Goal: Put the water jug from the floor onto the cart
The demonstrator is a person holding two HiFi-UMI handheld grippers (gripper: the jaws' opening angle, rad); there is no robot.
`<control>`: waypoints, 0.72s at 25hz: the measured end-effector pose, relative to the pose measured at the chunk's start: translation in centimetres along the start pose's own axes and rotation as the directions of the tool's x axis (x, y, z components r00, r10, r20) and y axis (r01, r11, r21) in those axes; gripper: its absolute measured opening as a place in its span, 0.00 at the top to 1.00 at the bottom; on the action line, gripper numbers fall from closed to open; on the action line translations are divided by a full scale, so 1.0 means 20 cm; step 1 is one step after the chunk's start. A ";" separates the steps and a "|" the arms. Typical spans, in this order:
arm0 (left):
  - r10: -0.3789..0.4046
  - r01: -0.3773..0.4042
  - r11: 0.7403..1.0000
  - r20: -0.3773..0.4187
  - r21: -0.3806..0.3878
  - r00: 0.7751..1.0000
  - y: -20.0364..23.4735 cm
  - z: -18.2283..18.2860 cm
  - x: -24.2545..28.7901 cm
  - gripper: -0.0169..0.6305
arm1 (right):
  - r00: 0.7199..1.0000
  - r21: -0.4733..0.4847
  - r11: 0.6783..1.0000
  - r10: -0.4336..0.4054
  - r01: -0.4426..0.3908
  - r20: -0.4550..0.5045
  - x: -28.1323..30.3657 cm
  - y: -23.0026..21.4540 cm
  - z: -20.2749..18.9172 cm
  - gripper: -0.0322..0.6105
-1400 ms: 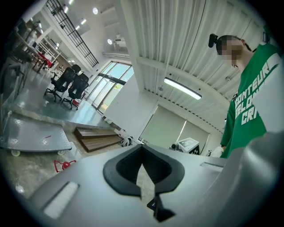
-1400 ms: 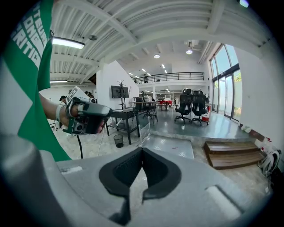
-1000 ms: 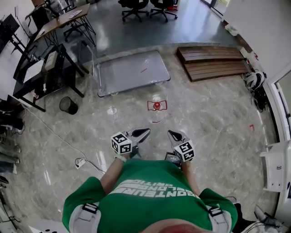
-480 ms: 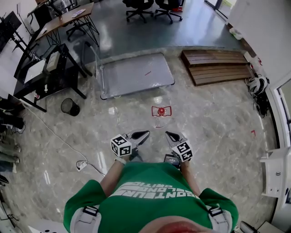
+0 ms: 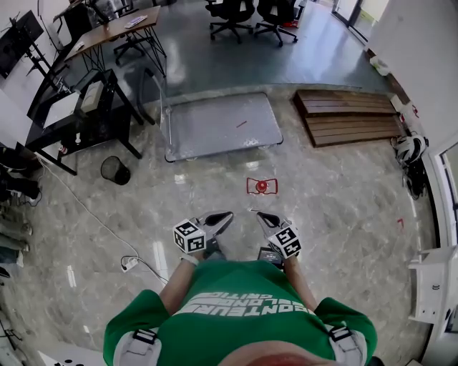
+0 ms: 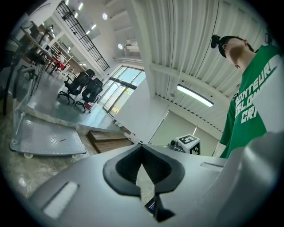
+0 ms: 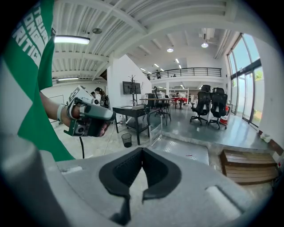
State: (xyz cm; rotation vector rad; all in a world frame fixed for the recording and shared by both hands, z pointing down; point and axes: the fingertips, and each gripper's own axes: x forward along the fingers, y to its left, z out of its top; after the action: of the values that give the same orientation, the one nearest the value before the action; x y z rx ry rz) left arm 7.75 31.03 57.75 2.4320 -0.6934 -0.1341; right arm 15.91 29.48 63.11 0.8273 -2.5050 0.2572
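The water jug (image 5: 262, 186) stands on the marble floor, seen from above as a clear body with a red cap and red handle. It is a short way ahead of both grippers. The cart (image 5: 222, 125) is a flat grey platform trolley beyond the jug, with its upright handle (image 5: 154, 93) at the left end; it also shows as cart (image 6: 44, 139) and cart (image 7: 184, 150). My left gripper (image 5: 225, 214) and right gripper (image 5: 261, 216) are held side by side in front of the person's chest. Both the left gripper (image 6: 141, 145) and the right gripper (image 7: 142, 150) are shut with nothing between their pads.
A wooden pallet (image 5: 351, 116) lies right of the cart. Black desks (image 5: 79, 107) and a black bin (image 5: 114, 169) stand at the left, office chairs (image 5: 232, 14) at the back. A cable with a power strip (image 5: 129, 264) crosses the floor at the left.
The person has walked forward: jug and cart sit lower and nearer in the head view. Both grippers kept their pose, side by side and shut.
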 end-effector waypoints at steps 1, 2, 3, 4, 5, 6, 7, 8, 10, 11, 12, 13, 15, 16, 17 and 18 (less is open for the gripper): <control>0.003 -0.003 1.000 0.004 -0.002 1.000 0.02 0.01 -0.01 0.95 | 1.000 -0.005 1.000 0.003 -0.003 0.002 0.02 0.00 0.02 0.96; 0.005 -0.005 1.000 0.007 -0.004 1.000 0.03 0.02 -0.02 0.95 | 1.000 -0.010 1.000 0.003 -0.003 0.006 0.04 0.00 0.04 0.96; 0.007 -0.006 1.000 0.009 -0.005 1.000 0.05 0.03 -0.03 0.95 | 1.000 -0.014 1.000 0.003 -0.003 0.009 0.06 0.00 0.05 0.96; 0.007 -0.007 1.000 0.011 -0.006 1.000 0.06 0.03 -0.04 0.95 | 1.000 -0.017 1.000 0.005 -0.005 0.009 0.08 0.00 0.06 0.96; 0.007 -0.007 1.000 0.014 -0.006 1.000 0.07 0.05 -0.04 0.95 | 1.000 -0.020 1.000 0.007 -0.007 0.008 0.09 0.00 0.06 0.96; 0.007 -0.007 1.000 0.018 -0.007 1.000 0.09 0.06 -0.05 0.95 | 1.000 -0.022 1.000 0.010 -0.010 0.005 0.11 0.00 0.06 0.96; 0.007 -0.007 1.000 0.022 -0.009 1.000 0.10 0.06 -0.06 0.95 | 1.000 -0.023 1.000 0.013 -0.013 0.000 0.13 0.00 0.06 0.96; 0.008 -0.008 1.000 0.024 -0.011 1.000 0.11 0.07 -0.06 0.95 | 1.000 -0.024 1.000 0.015 -0.015 -0.003 0.15 0.00 0.06 0.96; 0.010 -0.009 1.000 0.024 -0.014 1.000 0.14 0.07 -0.08 0.95 | 1.000 -0.026 0.999 0.019 -0.019 -0.004 0.18 0.01 0.08 0.96; 0.010 -0.010 1.000 0.023 -0.015 1.000 0.16 0.08 -0.09 0.96 | 1.000 -0.027 0.999 0.019 -0.020 -0.004 0.19 0.01 0.09 0.96; 0.011 -0.011 1.000 0.021 -0.017 1.000 0.17 0.08 -0.10 0.96 | 1.000 -0.027 0.999 0.019 -0.019 -0.006 0.21 0.02 0.10 0.96; 0.011 -0.011 1.000 0.021 -0.019 1.000 0.19 0.08 -0.12 0.96 | 1.000 -0.026 0.999 0.019 -0.020 -0.009 0.23 0.02 0.11 0.96; 0.011 -0.011 1.000 0.025 -0.024 1.000 0.22 0.10 -0.14 0.96 | 1.000 -0.022 0.999 0.022 -0.023 -0.021 0.27 0.03 0.12 0.96; 0.011 -0.010 1.000 0.028 -0.027 1.000 0.23 0.11 -0.15 0.96 | 0.999 -0.021 0.999 0.024 -0.024 -0.024 0.28 0.04 0.13 0.96; 0.011 -0.010 1.000 0.031 -0.029 0.999 0.25 0.13 -0.16 0.96 | 0.999 -0.019 0.999 0.025 -0.026 -0.024 0.30 0.04 0.14 0.96; 0.011 -0.010 1.000 0.033 -0.029 0.999 0.26 0.14 -0.17 0.96 | 0.999 -0.018 0.999 0.027 -0.027 -0.023 0.31 0.05 0.15 0.96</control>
State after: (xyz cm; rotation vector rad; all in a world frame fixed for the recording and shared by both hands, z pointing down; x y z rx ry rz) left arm 1.76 27.82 58.24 2.4031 -0.7146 -0.1795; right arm 9.77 26.12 63.54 0.7799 -2.4952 0.2512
